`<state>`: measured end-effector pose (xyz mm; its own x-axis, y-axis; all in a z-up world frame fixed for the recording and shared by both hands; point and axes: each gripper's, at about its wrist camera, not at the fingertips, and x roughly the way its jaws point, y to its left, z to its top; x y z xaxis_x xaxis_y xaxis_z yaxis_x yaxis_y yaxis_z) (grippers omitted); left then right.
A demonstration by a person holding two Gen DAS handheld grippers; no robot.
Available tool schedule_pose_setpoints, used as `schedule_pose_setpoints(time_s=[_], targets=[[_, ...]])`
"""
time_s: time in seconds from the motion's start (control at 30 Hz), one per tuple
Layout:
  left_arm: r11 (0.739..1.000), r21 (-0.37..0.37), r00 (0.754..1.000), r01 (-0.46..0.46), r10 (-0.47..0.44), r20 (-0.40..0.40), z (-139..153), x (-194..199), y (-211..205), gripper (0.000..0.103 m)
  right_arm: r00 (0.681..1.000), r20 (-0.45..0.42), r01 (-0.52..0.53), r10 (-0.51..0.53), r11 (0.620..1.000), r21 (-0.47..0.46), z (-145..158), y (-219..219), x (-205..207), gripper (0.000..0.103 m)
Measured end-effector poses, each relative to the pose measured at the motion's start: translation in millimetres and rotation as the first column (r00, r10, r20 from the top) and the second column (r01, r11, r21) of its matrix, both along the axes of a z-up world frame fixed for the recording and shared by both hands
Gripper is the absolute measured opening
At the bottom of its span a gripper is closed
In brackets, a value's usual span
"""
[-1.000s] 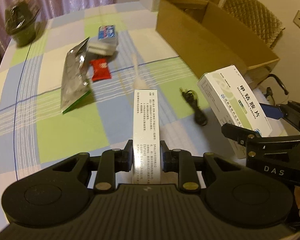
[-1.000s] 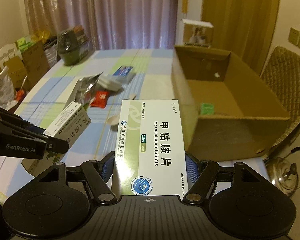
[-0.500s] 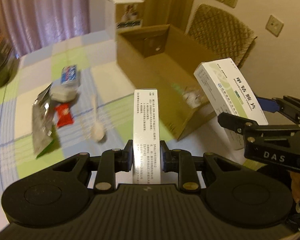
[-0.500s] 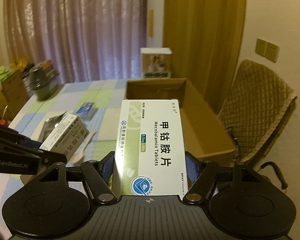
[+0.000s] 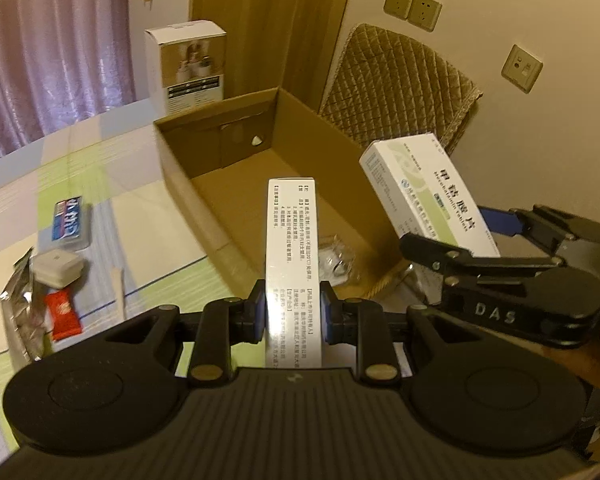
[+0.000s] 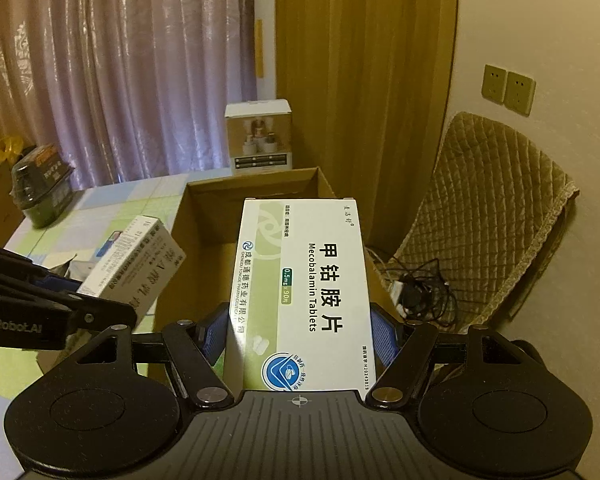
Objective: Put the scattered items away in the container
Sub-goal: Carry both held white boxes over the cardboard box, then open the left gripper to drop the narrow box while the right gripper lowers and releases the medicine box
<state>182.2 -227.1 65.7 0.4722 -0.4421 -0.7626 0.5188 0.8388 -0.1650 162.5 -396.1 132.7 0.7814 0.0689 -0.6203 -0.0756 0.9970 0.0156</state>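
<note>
The left tool is clamped on the narrow sides of a slim white medicine box, and the right tool grips a wider Mecobalamin tablet box across its width; both boxes are held lengthwise, pointing ahead over the open cardboard box on the tabletop, probably so each can drop straight in. A clear packet already lies inside, while a red sachet, foil pouch, blue packet and small white case remain scattered beside it.

"Mecobalamin Tablets" on green-white box, "DAS" on right gripper, "GenRobot.AI" on left gripper
</note>
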Motion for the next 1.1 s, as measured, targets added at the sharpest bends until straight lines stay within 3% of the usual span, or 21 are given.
schedule_pose_setpoints(time_s=[0.43, 0.83, 0.9, 1.1], targets=[[1.0, 0.004, 1.0, -0.007, 0.007, -0.02, -13, 43, -36, 0.021, 1.0, -0.007, 0.008, -0.008, 1.0, 0.007, -9, -16, 27, 0.073], [1.0, -0.006, 0.999, -0.023, 0.023, -0.044, -30, 59, -47, 0.022, 1.0, -0.025, 0.01, -0.01, 1.0, 0.008, -21, -18, 39, 0.073], [0.999, 0.0, 0.999, -0.034, 0.034, -0.035, -30, 59, -47, 0.037, 1.0, -0.027, 0.011, -0.011, 1.0, 0.008, -22, -18, 39, 0.073], [0.999, 0.016, 0.999, -0.051, 0.051, -0.004, -25, 56, -34, 0.038, 0.999, -0.031, 0.009, -0.008, 1.0, 0.004, -24, -16, 40, 0.073]])
